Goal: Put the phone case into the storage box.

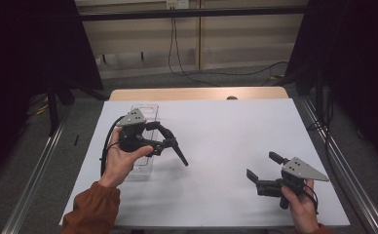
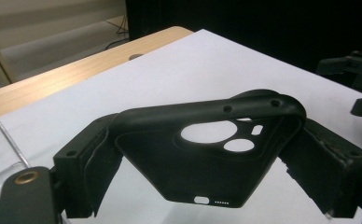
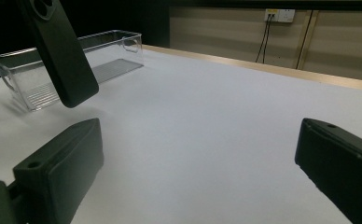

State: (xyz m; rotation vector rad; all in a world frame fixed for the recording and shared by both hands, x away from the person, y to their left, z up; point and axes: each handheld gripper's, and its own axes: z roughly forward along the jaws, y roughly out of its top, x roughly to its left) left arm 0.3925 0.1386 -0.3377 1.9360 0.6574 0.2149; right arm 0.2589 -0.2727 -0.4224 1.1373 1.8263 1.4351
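Surface: a white sheet (image 1: 226,146) covers the wooden table (image 1: 197,92); beyond the far edge stand pale wall panels with dangling cables, and dark curtains hang at both sides.

My right hand: it (image 1: 301,207) comes in at the near right corner, low over the sheet, wrapped round the grip from below.

My right gripper: it (image 1: 262,168) points left and away across the table, its grey plate on top. In the right gripper view the two black pads sit far apart at the bottom corners with bare white sheet between them; the jaws are wide open and hold nothing.

My left hand: it (image 1: 121,161) is raised above the left part of the sheet, palm turned up and inward, the rust-coloured sleeve (image 1: 92,209) trailing toward the near edge.

My left gripper: it (image 1: 170,141) is tipped to the right, jaws clamped on the black phone case.

Phone case: it (image 2: 207,154) is pinched between my left pads and bowed by the squeeze, camera cut-outs up, port slot at its lower edge. In the high view it juts down and right, lifted off the sheet.

Clear bin: the see-through plastic box (image 1: 148,114) rests on the sheet just behind and under my left gripper, nothing visible inside it.
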